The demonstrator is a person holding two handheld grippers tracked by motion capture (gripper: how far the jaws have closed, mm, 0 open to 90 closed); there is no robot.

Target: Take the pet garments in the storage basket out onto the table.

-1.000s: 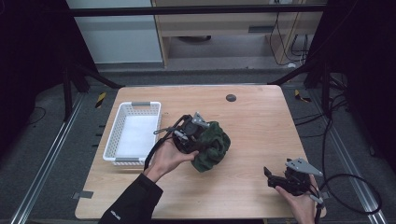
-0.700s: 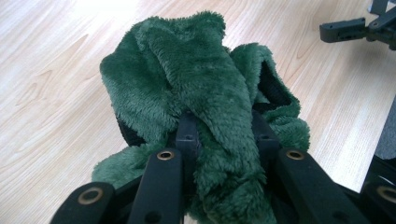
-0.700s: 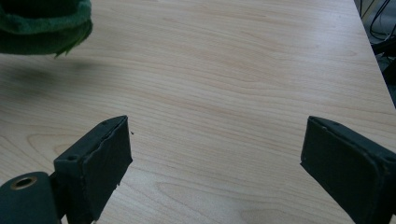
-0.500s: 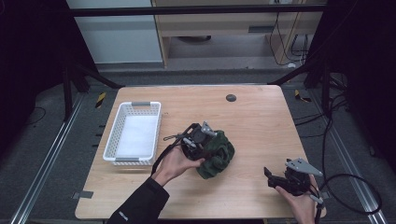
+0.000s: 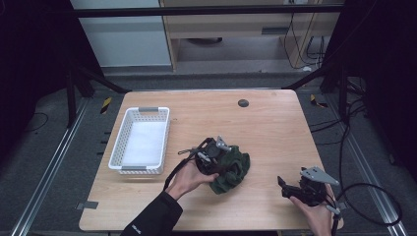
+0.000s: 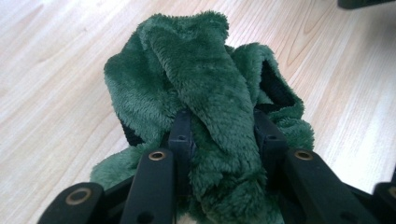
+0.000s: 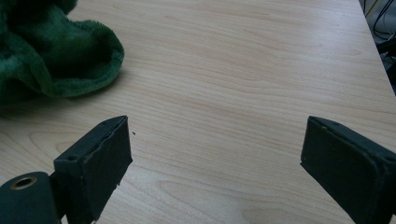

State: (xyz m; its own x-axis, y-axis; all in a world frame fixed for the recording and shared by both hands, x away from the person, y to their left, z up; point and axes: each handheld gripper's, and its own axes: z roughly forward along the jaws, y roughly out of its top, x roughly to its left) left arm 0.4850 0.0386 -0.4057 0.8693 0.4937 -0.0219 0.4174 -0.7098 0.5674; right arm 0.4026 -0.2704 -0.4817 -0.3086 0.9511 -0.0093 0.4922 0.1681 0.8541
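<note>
1. Table (image 5: pixel 275 128): light wood top, rectangular, on a dark frame over a grey floor.
2. Basket (image 5: pixel 120 147): white plastic, perforated walls, rectangular, long side parallel to the table's left edge. It stands near that edge, midway between the far and near edges. Nothing can be made out inside it.
3. Cloth (image 5: pixel 231 169): dark green plush, crumpled into a heap, lying on the table a little nearer the near edge than the far one, right of the basket and apart from it. In the left claw view a fold of it (image 6: pixel 210 107) stands up between the jaws.
4. Left claw (image 5: pixel 212 156): held in the person's left hand (image 5: pixel 189 178), pressed into the left side of the cloth. Jaws closed on the fold of cloth.
5. Right claw (image 5: pixel 286 186): held in the right hand (image 5: pixel 314 211) near the table's near right corner, well apart from the cloth. Jaws spread wide, bare wood between them, gripping nothing.
6. Disc (image 5: pixel 243 103): small, dark, round, flat on the table near the far edge.
</note>
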